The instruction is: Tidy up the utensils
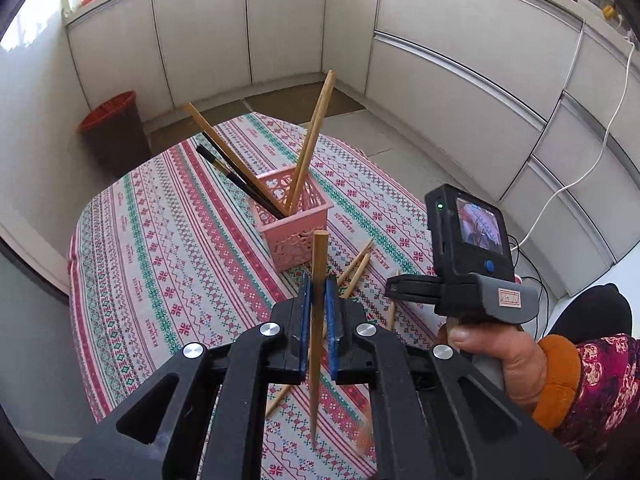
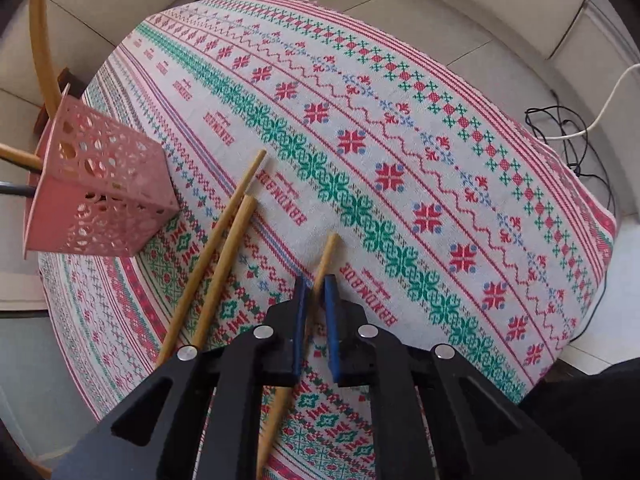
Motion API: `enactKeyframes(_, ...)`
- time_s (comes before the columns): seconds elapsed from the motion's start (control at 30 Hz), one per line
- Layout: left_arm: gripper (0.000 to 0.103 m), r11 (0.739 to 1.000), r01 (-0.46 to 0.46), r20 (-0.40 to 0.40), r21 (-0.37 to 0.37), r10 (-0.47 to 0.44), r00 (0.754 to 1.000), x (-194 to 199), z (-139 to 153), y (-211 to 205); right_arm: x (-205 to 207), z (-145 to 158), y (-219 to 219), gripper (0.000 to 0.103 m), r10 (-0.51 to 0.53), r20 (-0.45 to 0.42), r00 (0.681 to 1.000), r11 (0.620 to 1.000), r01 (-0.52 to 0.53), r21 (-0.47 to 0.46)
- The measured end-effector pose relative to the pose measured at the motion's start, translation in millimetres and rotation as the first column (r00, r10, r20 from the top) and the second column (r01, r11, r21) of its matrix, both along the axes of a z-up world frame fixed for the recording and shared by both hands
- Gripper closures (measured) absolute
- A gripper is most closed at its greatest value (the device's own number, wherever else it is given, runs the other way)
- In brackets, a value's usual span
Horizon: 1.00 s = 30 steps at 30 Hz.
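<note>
Wooden chopstick (image 1: 319, 320) is clamped upright in the left tongs (image 1: 319, 292), near the pink basket (image 1: 294, 224) on the worktop (image 1: 160, 240). Right tongs (image 2: 316, 292) are clamped on another chopstick (image 2: 325, 258); two loose chopsticks (image 2: 216, 256) lie beside them.

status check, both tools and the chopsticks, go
Left tool shut on a light wooden chopstick, lifted. Right tool shut on another wooden chopstick at the cloth. Pink perforated plastic basket ahead; path looks clear.

In the right wrist view, the pink basket (image 2: 100, 184) hides the lower ends of its chopsticks at the left edge. The held chopstick's (image 2: 280, 412) lower end runs off the bottom, behind the fingers (image 2: 298, 332).
</note>
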<state>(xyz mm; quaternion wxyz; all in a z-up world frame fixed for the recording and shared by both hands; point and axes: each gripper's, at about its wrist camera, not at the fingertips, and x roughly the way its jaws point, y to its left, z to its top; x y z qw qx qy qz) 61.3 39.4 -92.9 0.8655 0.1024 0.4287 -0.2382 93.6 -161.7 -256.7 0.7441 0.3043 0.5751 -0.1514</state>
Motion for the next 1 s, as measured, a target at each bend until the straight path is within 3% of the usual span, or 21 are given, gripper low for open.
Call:
enactKeyframes(0.1,0.097,1.0,0.004,0.019,-0.028,-0.004,1.0,-3,10,2,-5,9,-16,0.097,-0.003,0.073,0.997,0.999,-0.001,0.055)
enactKeyframes(0.27,0.097,0.998,0.0,0.049,-0.067,0.003,0.999,-10,24,7,-25,64,-26,0.097,0.077,0.248,0.966,0.997,-0.078,-0.003)
enactKeyframes(0.43,0.097,0.993,0.005,0.084,-0.12,0.005,0.996,-16,45,7,-64,129,-30,0.097,0.163,0.415,0.895,0.986,-0.131,-0.105)
enactKeyframes(0.63,0.097,0.979,0.0,0.148,-0.204,0.031,0.988,-16,82,5,-78,208,-40,0.097,0.208,0.555,0.805,0.972,-0.107,-0.209)
enactKeyframes(0.87,0.097,0.947,-0.068,0.223,-0.314,0.143,0.964,11,136,16,-63,304,-50,0.097,0.232,0.707,0.668,0.967,-0.083,-0.239)
enactKeyframes(1.0,0.097,0.933,-0.104,0.262,-0.344,0.202,0.944,27,158,21,-41,327,-37,0.097,0.27,0.737,0.619,0.957,-0.091,-0.274)
